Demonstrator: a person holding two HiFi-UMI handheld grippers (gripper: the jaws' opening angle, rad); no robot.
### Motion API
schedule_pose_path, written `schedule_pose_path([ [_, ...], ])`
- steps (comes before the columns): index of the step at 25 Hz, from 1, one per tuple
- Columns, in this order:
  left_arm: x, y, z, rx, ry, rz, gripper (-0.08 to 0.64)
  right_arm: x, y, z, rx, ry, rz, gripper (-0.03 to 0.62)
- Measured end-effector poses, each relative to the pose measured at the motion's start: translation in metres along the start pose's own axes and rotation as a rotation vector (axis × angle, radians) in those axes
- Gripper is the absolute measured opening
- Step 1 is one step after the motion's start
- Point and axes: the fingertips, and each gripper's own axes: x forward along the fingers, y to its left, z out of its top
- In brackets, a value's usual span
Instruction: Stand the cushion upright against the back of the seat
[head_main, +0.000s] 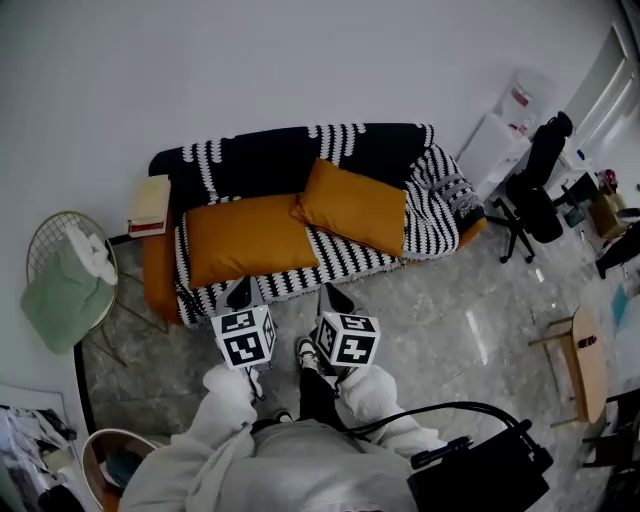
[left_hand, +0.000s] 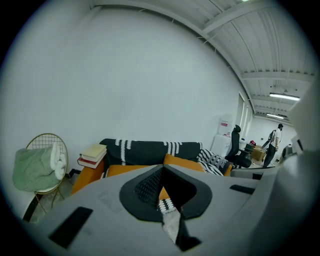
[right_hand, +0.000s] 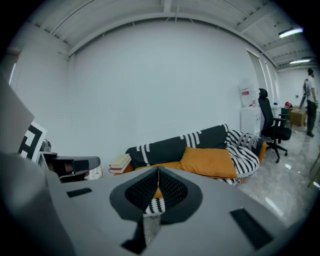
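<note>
Cushion (head_main: 250, 238) lies flat on the sofa (head_main: 280, 160) seat, beside a second orange cushion (head_main: 355, 205) tilted toward the backrest. I'm standing right in front, left tool (head_main: 238, 293) and right tool (head_main: 335, 298) both pinched closed, empty, side by side. I reckon they're paired up for a two-handed lift.

Two cushions (head_main: 247, 238) (head_main: 353, 206), one sofa (head_main: 158, 275), one throw (head_main: 280, 160), two claws (head_main: 238, 292) (head_main: 335, 297).

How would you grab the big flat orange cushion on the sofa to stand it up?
Likely by its front edge, coming from the front: the cushion lies flat on the sofa seat, so lifting that edge tips it toward the backrest.
</note>
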Motion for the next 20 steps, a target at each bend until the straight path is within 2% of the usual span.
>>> schedule_pose_path([
  [11, 0.104, 0.003, 0.042, -0.046, -0.007, 0.077, -0.002, 0.105, -0.037, 0.062, -0.068, 0.036, 0.069, 0.061],
  [16, 0.155, -0.006, 0.063, -0.046, 0.008, 0.1, -0.002, 0.152, -0.065, 0.1, -0.077, 0.033, 0.078, 0.061],
  [20, 0.182, -0.009, 0.071, -0.044, 0.027, 0.123, -0.002, 0.179, -0.084, 0.113, -0.057, 0.045, 0.092, 0.061],
])
